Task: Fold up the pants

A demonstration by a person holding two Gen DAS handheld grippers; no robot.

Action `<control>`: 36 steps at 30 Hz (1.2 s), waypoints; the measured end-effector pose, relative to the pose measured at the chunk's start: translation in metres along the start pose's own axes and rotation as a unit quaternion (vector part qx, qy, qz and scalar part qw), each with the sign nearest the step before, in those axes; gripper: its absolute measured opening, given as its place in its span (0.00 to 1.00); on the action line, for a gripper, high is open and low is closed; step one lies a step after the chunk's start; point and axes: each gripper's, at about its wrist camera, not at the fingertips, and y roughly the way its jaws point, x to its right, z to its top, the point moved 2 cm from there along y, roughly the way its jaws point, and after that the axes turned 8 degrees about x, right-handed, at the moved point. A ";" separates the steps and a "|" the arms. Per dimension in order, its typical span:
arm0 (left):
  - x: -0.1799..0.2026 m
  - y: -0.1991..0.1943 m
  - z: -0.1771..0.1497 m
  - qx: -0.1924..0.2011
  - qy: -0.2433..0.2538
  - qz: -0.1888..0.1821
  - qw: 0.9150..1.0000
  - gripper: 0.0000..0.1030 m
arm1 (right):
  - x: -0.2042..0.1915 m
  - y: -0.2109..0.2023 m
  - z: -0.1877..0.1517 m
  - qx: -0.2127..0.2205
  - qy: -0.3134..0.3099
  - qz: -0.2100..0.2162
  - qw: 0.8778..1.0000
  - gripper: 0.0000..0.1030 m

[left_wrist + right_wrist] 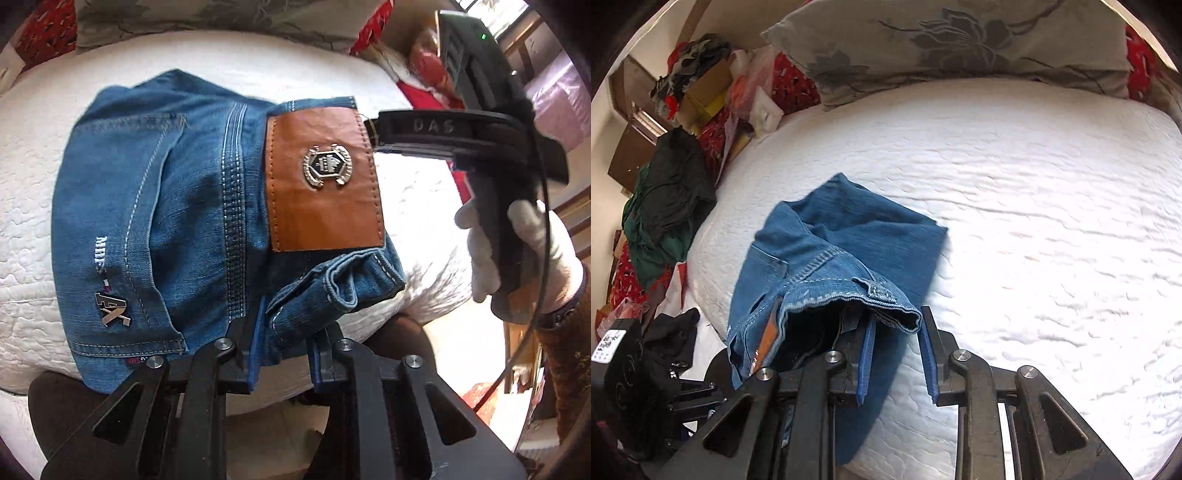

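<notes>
Blue jeans (177, 221) lie folded on the white quilted bed (258, 62), back pocket and brown leather patch (325, 181) up. My left gripper (282, 354) is at the near edge of the jeans with its jaws apart; a fold of denim lies between them. My right gripper (895, 354) is open, the waistband edge (886, 299) resting between its blue pads (929, 354). The right gripper also shows in the left wrist view (373, 136), at the patch's right edge, held by a white-gloved hand (517, 251).
A grey floral pillow (960, 48) lies at the head of the bed. Dark and green clothes (665, 206), boxes and bags (713, 85) are piled along the bed's left side. The left gripper's body (624, 362) shows at lower left in the right wrist view.
</notes>
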 end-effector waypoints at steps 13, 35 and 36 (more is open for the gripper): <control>-0.082 -0.044 -0.038 -0.018 -0.199 -0.117 0.973 0.20 | 0.038 -0.034 -0.017 0.080 0.189 0.088 0.975 0.70; -0.131 -0.054 -0.070 -0.029 -0.326 -0.141 0.934 0.20 | 0.017 0.016 0.018 0.052 0.126 0.004 0.991 0.33; -0.136 -0.062 -0.075 -0.020 -0.336 -0.140 0.931 0.20 | 0.012 0.003 0.026 0.081 0.109 -0.001 0.991 0.34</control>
